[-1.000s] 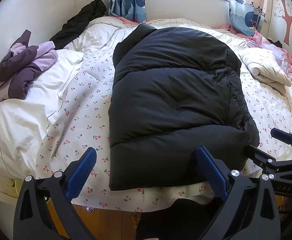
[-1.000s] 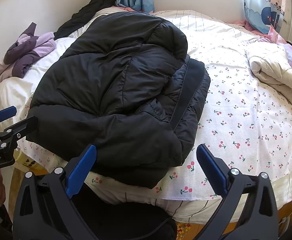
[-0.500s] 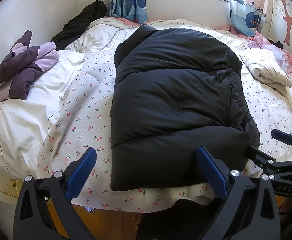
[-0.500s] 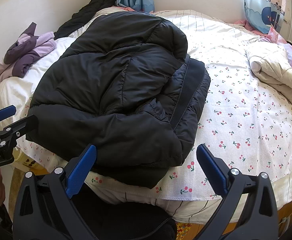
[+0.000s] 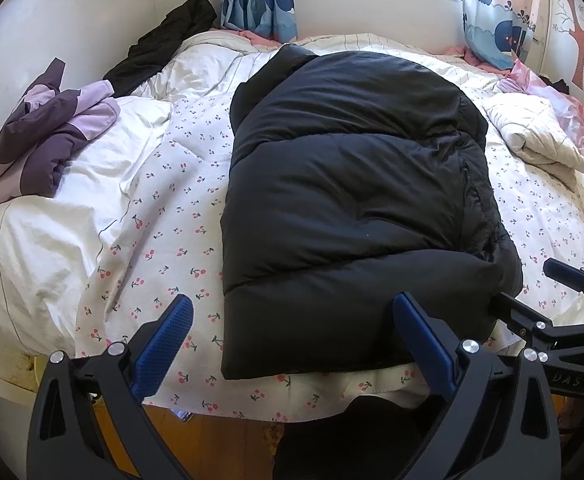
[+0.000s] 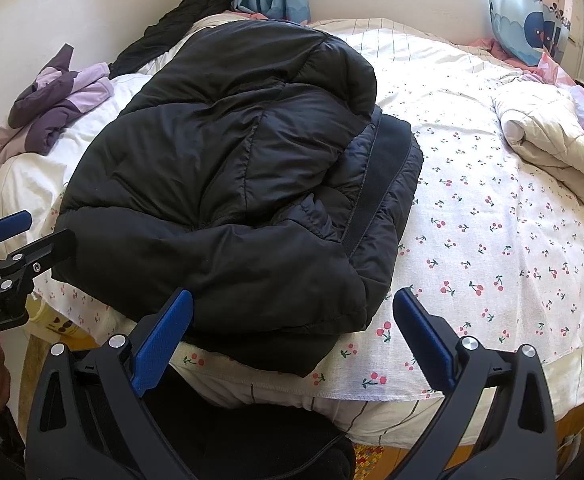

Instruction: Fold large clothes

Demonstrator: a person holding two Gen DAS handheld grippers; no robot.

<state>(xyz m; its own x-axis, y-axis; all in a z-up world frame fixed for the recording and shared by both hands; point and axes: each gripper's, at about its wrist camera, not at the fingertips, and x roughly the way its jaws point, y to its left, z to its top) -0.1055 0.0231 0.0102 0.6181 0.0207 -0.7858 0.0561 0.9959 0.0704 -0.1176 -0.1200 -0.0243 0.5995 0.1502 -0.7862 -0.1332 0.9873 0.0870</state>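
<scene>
1. Location: the black puffer coat [image 5: 355,200] lies folded lengthwise on the bed [image 5: 164,208], its near hem at the bed's front edge. A purple jacket [image 5: 48,140] sits at the far left of the coat, a cream folded blanket [image 5: 535,140] at its far right, and a dark garment [image 5: 164,44] behind it by the wall.
2. Grippers: the left gripper [image 5: 292,340] hovers over the coat's near hem, jaws wide apart, empty. The right gripper [image 6: 292,336] hangs at the coat's near right corner, jaws equally wide, holding nothing.
3. Handling, as a judgement: the coat looks bulky, soft and light, with a slick shell; it should compress readily and spring back. The padding may slide out of a shallow pinch.
4. Hold points, as a judgement: take the two near hem corners, biting deep through all layers.
5. Change: against the earlier frames, almost nothing differs; the coat is unmoved, and both grippers have shifted only slightly, jaws unchanged.
</scene>
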